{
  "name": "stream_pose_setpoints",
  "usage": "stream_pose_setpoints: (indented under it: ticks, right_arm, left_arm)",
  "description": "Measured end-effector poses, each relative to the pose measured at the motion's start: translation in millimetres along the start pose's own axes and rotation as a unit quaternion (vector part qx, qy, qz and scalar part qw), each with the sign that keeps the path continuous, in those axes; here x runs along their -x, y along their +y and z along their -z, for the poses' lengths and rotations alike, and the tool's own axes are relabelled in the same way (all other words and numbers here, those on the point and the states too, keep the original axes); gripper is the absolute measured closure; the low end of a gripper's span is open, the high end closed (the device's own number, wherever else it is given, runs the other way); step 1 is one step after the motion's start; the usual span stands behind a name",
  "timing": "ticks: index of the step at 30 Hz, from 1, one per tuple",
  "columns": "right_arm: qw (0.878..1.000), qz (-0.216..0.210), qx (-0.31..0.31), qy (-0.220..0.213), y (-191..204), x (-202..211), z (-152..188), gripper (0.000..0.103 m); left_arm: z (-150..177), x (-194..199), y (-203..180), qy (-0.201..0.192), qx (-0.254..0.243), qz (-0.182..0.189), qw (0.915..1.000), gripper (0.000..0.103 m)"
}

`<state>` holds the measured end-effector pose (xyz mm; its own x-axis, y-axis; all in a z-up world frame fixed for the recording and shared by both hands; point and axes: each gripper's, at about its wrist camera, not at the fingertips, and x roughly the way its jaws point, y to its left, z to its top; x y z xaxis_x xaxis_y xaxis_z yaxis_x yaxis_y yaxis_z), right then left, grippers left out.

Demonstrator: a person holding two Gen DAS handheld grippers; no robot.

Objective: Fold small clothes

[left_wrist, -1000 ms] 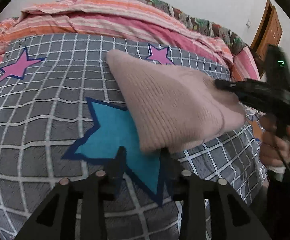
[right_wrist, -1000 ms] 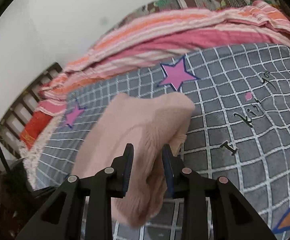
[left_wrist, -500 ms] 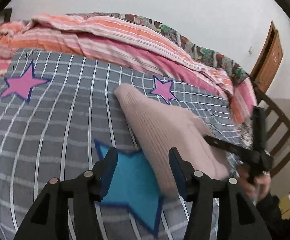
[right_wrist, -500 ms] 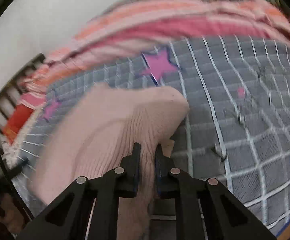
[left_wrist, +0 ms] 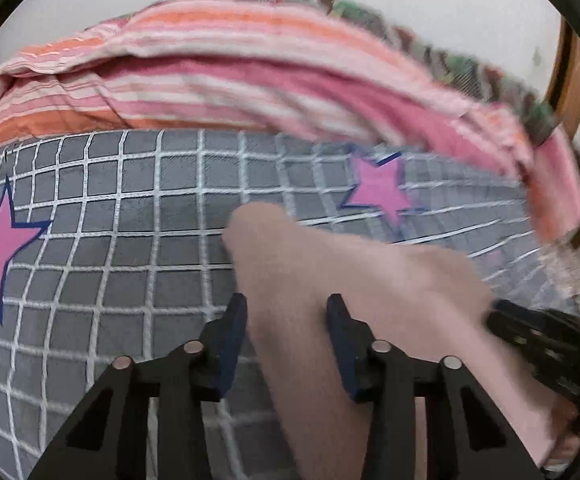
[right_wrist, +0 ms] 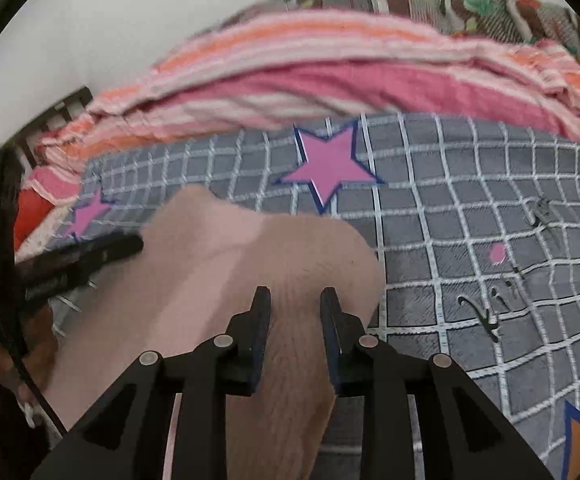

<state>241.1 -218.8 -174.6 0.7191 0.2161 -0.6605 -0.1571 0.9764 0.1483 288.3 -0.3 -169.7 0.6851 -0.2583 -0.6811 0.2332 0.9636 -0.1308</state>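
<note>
Lying on a grey checked bedspread (left_wrist: 138, 208), a pink knit garment (left_wrist: 330, 280) sits between the parted fingers of both left gripper (left_wrist: 286, 312) and right gripper (right_wrist: 295, 304); bare bedspread surrounds its far edge.

Bare bed ahead, bedding ridge behind

Checked sheet (right_wrist: 470, 216) lies flat beyond the pink knit garment (left_wrist: 330, 280); the striped blanket (left_wrist: 250, 88) heaps along its far edge.
</note>
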Motion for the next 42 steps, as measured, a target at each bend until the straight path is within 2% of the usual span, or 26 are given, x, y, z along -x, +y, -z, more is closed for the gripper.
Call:
stream_pose_setpoints:
  ticks: [4,6,8,10,12,15,20,25,33,37,42]
  right_arm:
    - [1.000,0.005,0.020,0.013,-4,-9,6,0.077]
    - [0.999,0.021,0.012,0.021,-10,-14,4,0.077]
    - [1.000,0.015,-0.005,0.027,-17,-16,1,0.076]
    - [0.999,-0.004,-0.033,0.015,-23,-7,-6,0.076]
    - [0.999,-0.006,-0.031,-0.005,-23,-2,-10,0.076]
    - [0.999,-0.008,-0.028,0.018,-24,-21,-3,0.076]
    - [0.999,-0.015,-0.038,0.012,-29,-20,0,0.076]
    - [1.000,-0.006,-0.023,-0.007,-26,-5,7,0.076]
    - [0.998,-0.043,-0.001,-0.039,-10,38,20,0.076]
    - [0.999,-0.021,0.031,-0.016,8,34,32,0.075]
    - [1.000,-0.006,0.001,0.005,-4,30,43,0.070]
  left_arm:
    - [1,-21,4,0.008,0.004,-0.017,0.9998,0.066]
    - [0,-22,2,0.000,0.007,-0.027,0.9996,0.066]
    - [-5,-16,0,-0.018,0.005,-0.027,0.9995,0.066]
    - [-8,-13,-4,-0.035,-0.005,-0.026,0.9990,0.066]
    - [-7,-18,-10,-0.027,-0.024,-0.011,0.9993,0.066]
    - [0,-18,-17,-0.025,-0.047,-0.027,0.9982,0.066]
    - [8,-2,-28,-0.021,-0.060,-0.009,0.9979,0.065]
    - [22,20,-35,-0.015,-0.049,0.015,0.9986,0.063]
    - [46,55,-53,-0.027,-0.068,-0.020,0.9971,0.061]
    - [63,66,-57,-0.038,-0.063,-0.039,0.9965,0.061]
    - [77,76,-60,-0.044,-0.050,-0.047,0.9966,0.060]
